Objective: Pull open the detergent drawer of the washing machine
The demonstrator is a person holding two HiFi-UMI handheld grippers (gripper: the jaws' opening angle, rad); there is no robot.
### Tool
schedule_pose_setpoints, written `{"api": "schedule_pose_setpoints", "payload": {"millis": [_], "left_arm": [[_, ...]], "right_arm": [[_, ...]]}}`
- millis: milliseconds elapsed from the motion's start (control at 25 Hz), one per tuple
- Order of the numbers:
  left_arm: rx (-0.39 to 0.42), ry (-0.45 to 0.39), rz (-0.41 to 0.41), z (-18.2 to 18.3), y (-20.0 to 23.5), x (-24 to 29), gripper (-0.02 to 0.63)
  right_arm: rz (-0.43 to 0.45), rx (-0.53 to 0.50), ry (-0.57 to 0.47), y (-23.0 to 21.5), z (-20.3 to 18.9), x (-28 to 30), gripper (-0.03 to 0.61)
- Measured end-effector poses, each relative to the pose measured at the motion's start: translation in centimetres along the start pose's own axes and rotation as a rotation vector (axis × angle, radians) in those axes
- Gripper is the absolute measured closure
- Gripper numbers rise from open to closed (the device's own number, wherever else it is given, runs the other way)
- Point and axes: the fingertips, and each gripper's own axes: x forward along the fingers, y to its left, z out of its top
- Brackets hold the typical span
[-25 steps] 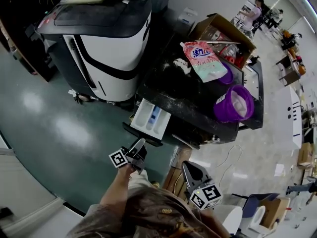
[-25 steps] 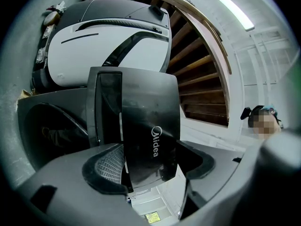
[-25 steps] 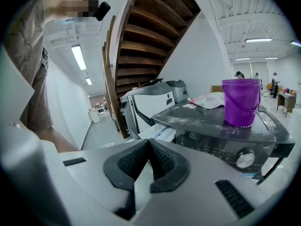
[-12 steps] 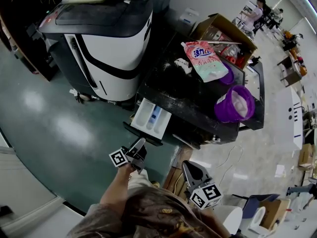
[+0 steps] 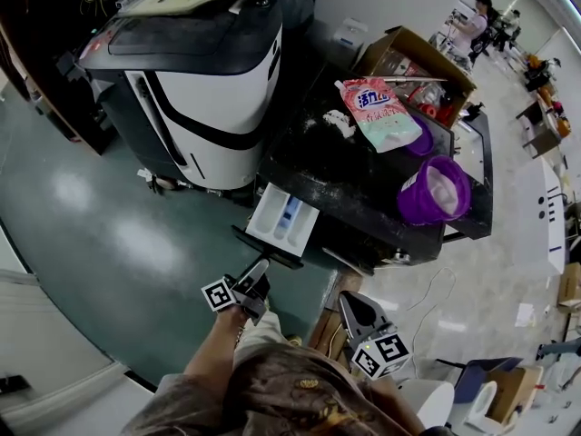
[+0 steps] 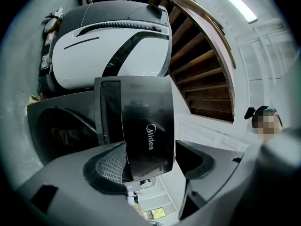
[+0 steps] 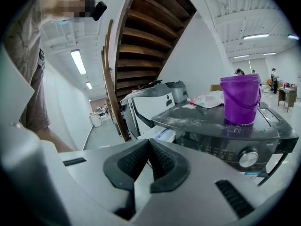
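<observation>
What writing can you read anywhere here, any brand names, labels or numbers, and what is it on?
"Midea": on the black drawer front, in the left gripper view.
Print on the pink detergent bag: too blurred to read.
Marks beside the dial: too small to read.

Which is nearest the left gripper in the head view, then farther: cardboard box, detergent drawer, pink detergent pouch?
1. Detergent drawer, pulled out, just ahead of the left gripper.
2. Pink detergent pouch, on the washing machine's top.
3. Cardboard box, beyond the machine.
</observation>
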Motion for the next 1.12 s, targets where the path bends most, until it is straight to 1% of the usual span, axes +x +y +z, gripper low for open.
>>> {"api": "schedule_pose_setpoints", "payload": {"millis": [120, 240, 520, 680, 880, 920, 1040, 1120], "left_arm": [[0.018, 0.018, 0.016, 0.4, -0.9, -0.6, 0.268], [0.052, 0.034, 0.032, 1.2, -2.4, -0.9, 0.268], [0.222, 0.113, 0.067, 2.4, -8.0, 0.0, 0.267], [0.282, 0.096, 0.086, 3.1, -11.3, 0.6, 0.267], [0.368, 0.100, 0.095, 2.9, -15.7, 1.6, 0.267], [0.388, 0.100, 0.104, 2.9, -16.5, 1.6, 0.267], [0.443, 0.092, 0.163, 3.0, -18.3, 1.4, 0.267], [0.492, 0.094, 0.172, 2.8, -19.8, 1.6, 0.267]], "right_arm": [[0.005, 0.002, -0.016, -0.1, 0.4, 0.0, 0.575], [0.008, 0.007, -0.034, -0.3, 0.8, 0.0, 0.575], [0.010, 0.032, -0.083, -0.7, 1.6, -0.8, 0.575], [0.007, 0.038, -0.108, -1.3, 1.9, -1.5, 0.575], [-0.003, 0.045, -0.127, -2.0, 1.9, -2.3, 0.575], [-0.005, 0.043, -0.131, -2.2, 2.0, -2.5, 0.575], [-0.011, 0.038, -0.146, -2.5, 2.3, -3.0, 0.575], [-0.013, 0.030, -0.152, -2.6, 2.5, -3.2, 0.575]]}}
